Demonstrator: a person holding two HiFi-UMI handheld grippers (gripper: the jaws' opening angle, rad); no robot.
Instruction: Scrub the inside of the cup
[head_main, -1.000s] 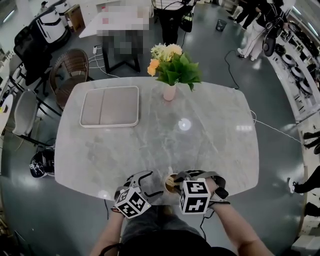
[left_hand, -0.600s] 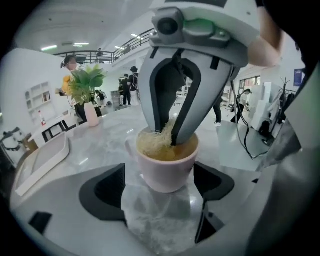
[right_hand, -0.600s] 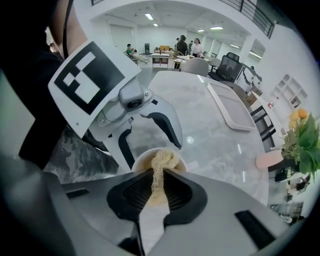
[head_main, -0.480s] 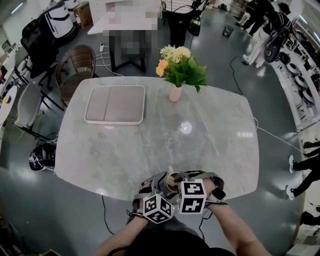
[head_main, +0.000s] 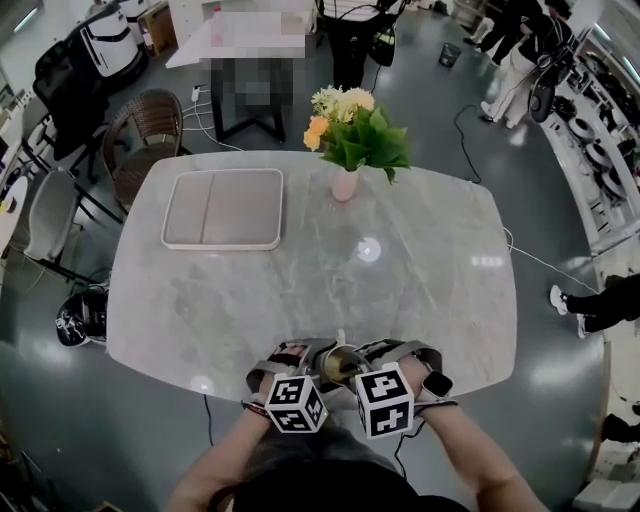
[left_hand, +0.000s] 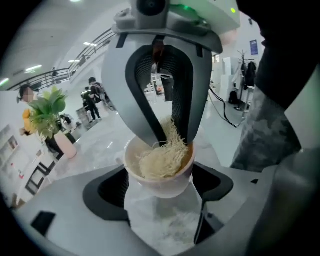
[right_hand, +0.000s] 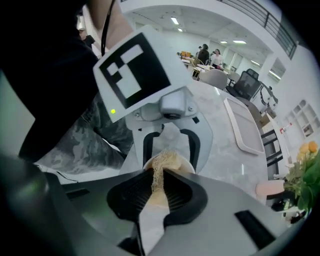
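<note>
Looking down, only a sliver of the cup (head_main: 341, 362) shows at the near edge of the table (head_main: 300, 290), crowded over by both grippers. Up close it's plainer. The left gripper (left_hand: 161, 175) has its wide jaws just closing, pads against the cup's sides. The right gripper (right_hand: 156, 182) is pinched tight on a pale stringy scrubber (left_hand: 162, 159) pushed inside. How deep the scrubber reaches I can't make out.

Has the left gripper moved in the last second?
Yes. The left gripper went right along the table edge to the cup; its fingers have just been closing, the cup between them.
</note>
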